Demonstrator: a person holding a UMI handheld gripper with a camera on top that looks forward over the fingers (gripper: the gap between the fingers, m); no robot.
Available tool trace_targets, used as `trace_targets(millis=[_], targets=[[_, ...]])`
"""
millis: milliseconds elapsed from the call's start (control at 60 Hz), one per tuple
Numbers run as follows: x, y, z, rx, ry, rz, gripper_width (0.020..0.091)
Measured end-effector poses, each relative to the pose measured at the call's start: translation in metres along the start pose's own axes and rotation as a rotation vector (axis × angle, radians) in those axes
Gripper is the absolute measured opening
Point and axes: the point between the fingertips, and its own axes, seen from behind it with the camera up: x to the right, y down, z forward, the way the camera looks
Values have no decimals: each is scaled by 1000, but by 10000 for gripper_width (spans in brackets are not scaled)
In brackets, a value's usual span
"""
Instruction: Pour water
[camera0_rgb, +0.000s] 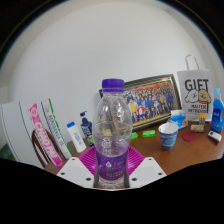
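The gripper (112, 176) clamps the purple-capped water bottle (112, 130) upright between its fingers; a paper cup (168, 136) stands beyond them.

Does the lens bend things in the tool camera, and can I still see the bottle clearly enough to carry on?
Gripper view: strong fisheye, so the desk edge curves and the framed photo and the gift bag lean outward; the bottle sits mid-view between the tool fingers, lit evenly, purple cap and label readable, no glare hiding it; small items beyond it are too soft to identify.
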Motion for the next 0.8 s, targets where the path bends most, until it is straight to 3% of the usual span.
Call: trace_targets(millis=[200,367,800], targets=[[-21,-93,52,64,-192,580,342],[3,-133,90,78,-289,1088,341],[90,-99,152,38,-246,1743,339]])
